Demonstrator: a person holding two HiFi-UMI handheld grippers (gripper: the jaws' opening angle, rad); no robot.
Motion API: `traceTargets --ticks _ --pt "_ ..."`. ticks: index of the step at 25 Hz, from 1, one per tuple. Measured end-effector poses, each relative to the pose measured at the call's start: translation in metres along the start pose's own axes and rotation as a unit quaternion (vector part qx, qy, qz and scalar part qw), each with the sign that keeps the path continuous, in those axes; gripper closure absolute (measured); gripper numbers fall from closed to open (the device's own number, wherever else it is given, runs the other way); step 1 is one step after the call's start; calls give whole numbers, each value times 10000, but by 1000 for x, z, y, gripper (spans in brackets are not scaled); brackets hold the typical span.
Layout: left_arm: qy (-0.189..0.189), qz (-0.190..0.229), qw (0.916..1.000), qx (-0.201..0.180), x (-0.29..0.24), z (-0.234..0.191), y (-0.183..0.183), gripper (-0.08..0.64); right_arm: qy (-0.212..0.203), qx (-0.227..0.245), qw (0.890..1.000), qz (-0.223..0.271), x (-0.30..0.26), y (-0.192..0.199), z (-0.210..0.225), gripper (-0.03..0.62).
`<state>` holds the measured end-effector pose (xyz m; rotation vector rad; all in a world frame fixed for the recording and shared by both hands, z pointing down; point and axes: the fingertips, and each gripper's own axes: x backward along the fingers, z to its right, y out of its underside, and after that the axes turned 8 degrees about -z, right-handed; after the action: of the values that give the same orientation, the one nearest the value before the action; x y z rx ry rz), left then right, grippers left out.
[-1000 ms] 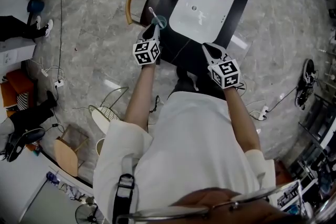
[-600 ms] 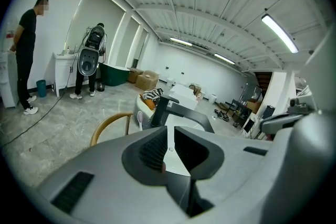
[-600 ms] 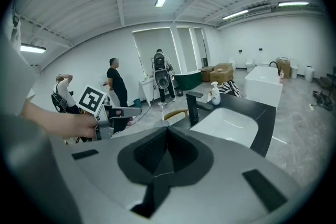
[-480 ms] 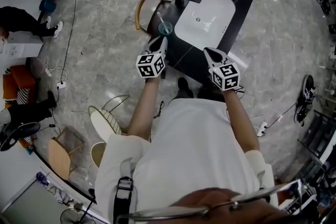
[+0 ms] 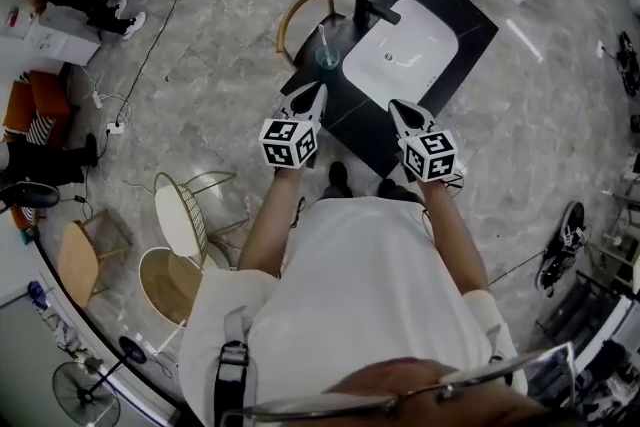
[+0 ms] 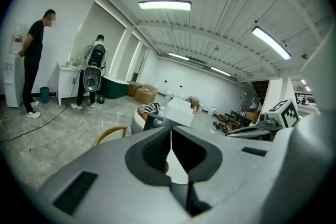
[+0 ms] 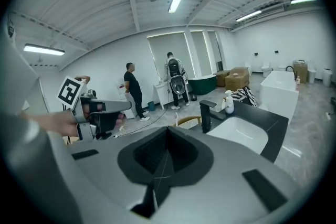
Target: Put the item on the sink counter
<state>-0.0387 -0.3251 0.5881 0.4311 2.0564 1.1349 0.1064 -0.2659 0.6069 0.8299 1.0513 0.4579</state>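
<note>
Head view: looking steeply down from well above onto the sink counter [image 5: 345,120]. Left gripper view: riding the left gripper [image 5: 312,97], facing level across the room. Right gripper view: riding the right gripper [image 5: 400,110], facing that counter and its faucet [image 7: 206,113] from near, sharing both with the head view.

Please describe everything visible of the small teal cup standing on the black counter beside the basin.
The cup is small, round and teal, perhaps translucent plastic. It stands upright on the black counter, beside the white basin and near the black faucet. A thin white stick, probably a toothbrush, leans out of it. Neither gripper touches it; the left gripper is nearest, but apart from it.
</note>
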Motion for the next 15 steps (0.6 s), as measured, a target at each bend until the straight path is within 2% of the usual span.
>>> traceTargets --ticks 7,11,15 --pt "-466 315 9983 152 40 45 7 555 -539 569 9969 -9 38 -9 -10 586" --pt "-720 334 9964 283 58 70 26 555 -865 736 9935 8 59 -1 -12 586" --pt "-803 368 9951 453 76 99 44 555 -1120 871 9899 54 81 8 -13 586"
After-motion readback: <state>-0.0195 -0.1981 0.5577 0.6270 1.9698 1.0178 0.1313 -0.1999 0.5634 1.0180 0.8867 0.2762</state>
